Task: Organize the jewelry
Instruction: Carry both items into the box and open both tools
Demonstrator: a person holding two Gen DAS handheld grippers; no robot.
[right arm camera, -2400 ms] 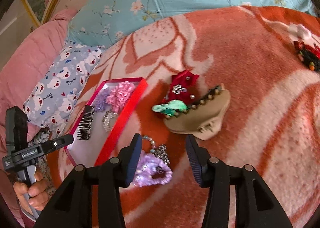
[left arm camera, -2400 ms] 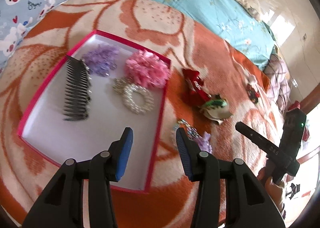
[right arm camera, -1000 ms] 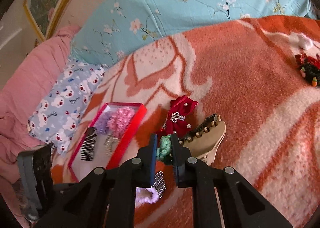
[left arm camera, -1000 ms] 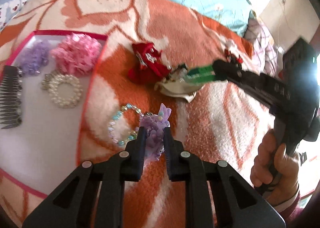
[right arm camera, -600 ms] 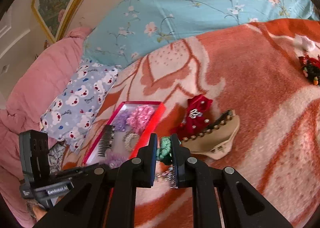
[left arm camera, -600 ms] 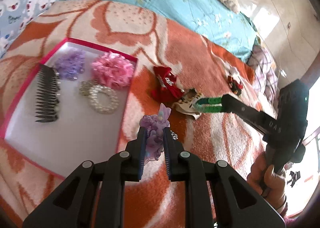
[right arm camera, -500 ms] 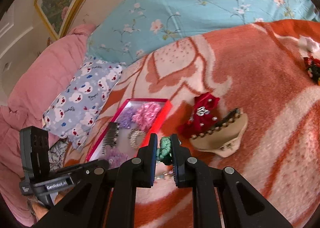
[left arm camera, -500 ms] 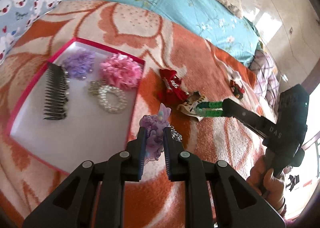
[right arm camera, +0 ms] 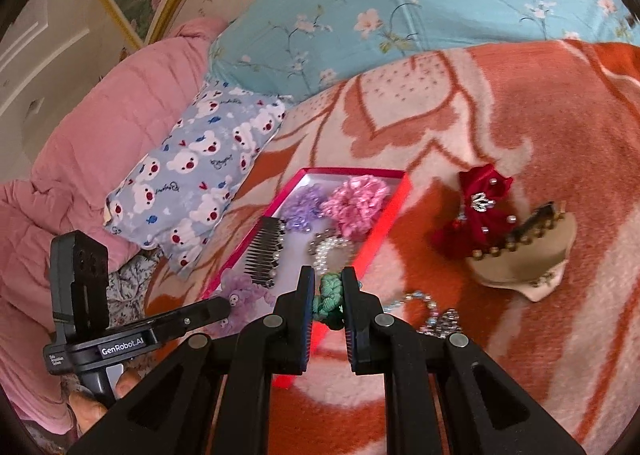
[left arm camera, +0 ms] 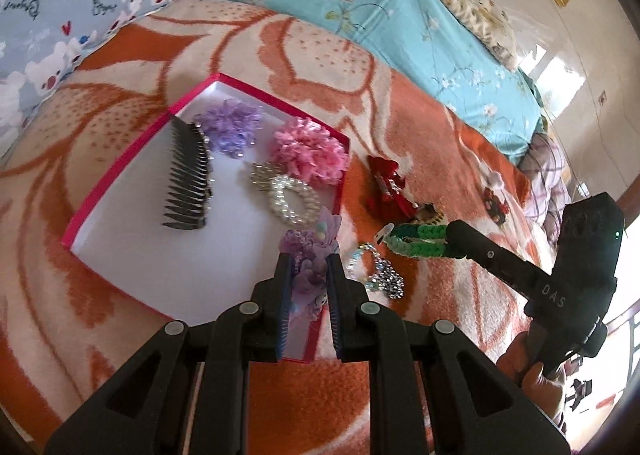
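Jewelry is partly sorted: two pieces are in transit, four sit in the box, and several lie loose on the blanket. The left gripper [left arm camera: 308, 287] is clamped on a lilac scrunchie [left arm camera: 310, 251], held above the near right corner of the box [left arm camera: 120, 171]. The right gripper [right arm camera: 326, 295] is clamped on a green braided band [right arm camera: 330, 297], held just above the box's near rim. Judged from these positions, both pieces are close to release into the box; neither is set down yet. The box, a shallow red tray with a white floor, contains a black comb [left arm camera: 188, 179] along its left side, a purple scrunchie [left arm camera: 230, 127] and a pink scrunchie [left arm camera: 308, 153] at the far end, and a pearl bracelet [left arm camera: 294, 199] touching the pink one. The near half of the floor is bare. Left to sort on the blanket [left arm camera: 420, 127]: a bead bracelet [right arm camera: 434, 313] just beside the box, a red bow [right arm camera: 478, 203], a beige claw clip [right arm camera: 524, 251] touching the bow, and a small red piece [left arm camera: 496, 203] well apart.
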